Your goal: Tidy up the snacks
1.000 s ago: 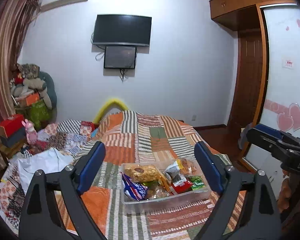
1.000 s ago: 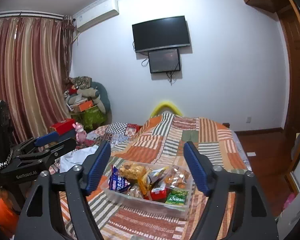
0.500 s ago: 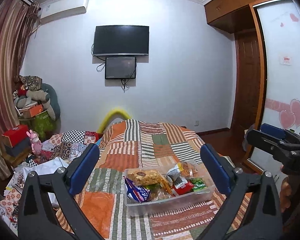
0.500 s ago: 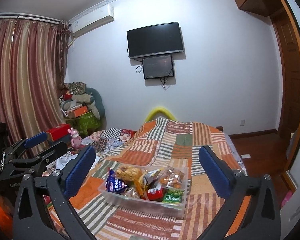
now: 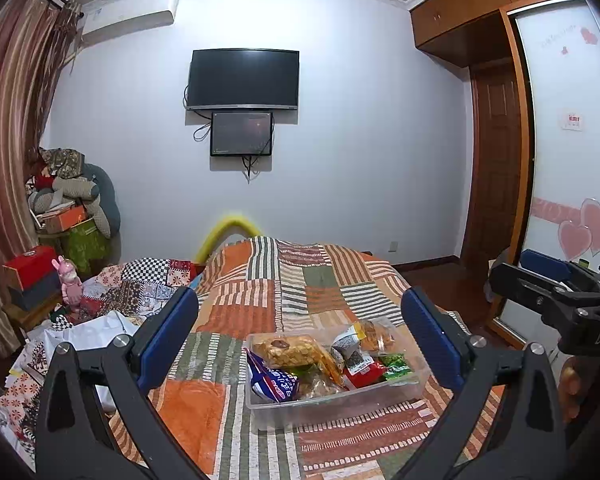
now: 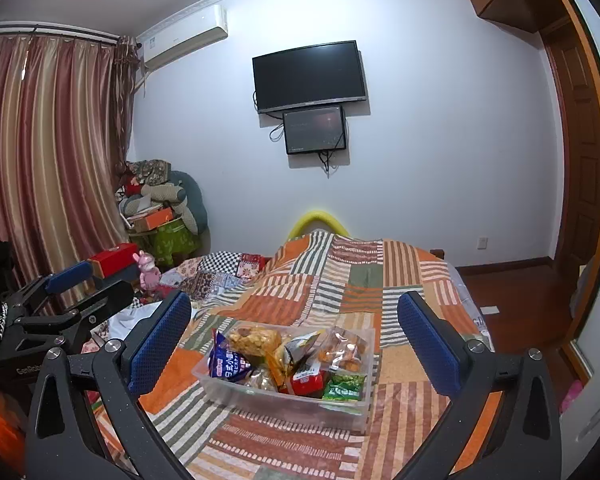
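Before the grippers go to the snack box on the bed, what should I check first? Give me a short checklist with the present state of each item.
1. Left gripper fingers wide apart, nothing between them: ok.
2. Right gripper fingers wide apart, nothing between them: ok.
3. Clear plastic box sits flat on the patchwork quilt, no lid on it: ok.
4. Snacks reachable from above: blue packet, red packet and green packet lie on top: ok.
5. Path from both grippers to the box free of obstacles: ok.
6. Where the sorted snacks should go: cannot tell, no second container is visible.
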Motion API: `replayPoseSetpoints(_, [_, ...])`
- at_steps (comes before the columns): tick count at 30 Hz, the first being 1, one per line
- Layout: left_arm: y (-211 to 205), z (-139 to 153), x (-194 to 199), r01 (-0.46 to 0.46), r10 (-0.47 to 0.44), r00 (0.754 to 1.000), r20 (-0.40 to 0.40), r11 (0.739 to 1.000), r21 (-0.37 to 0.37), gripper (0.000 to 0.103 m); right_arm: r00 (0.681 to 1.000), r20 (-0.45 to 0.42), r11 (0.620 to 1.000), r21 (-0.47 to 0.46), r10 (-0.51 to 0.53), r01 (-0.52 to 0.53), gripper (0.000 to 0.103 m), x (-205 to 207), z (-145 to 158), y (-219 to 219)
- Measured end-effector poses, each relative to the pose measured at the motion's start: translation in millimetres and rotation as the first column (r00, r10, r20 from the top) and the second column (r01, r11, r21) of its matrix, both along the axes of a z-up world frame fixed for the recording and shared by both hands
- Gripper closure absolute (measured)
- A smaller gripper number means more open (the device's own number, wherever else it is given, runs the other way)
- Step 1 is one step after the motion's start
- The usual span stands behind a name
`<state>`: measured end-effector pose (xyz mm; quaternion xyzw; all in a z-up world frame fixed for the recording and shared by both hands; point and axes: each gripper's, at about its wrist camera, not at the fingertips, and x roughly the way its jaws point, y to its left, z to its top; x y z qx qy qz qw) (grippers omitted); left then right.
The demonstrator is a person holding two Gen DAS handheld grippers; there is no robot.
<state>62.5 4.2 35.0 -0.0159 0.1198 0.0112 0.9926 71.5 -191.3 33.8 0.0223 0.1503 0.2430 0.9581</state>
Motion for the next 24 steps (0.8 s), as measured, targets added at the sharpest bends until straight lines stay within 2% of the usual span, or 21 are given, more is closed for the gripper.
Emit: replayPoseSetpoints(24, [4.2,-3.4,0.2,-0.010,0.010,1.000,0.003,1.000,-0.009,0.000,1.000,-0.012,1.000,0.000,-0.003,0.003,0.000,0.9,-2.3,1.2])
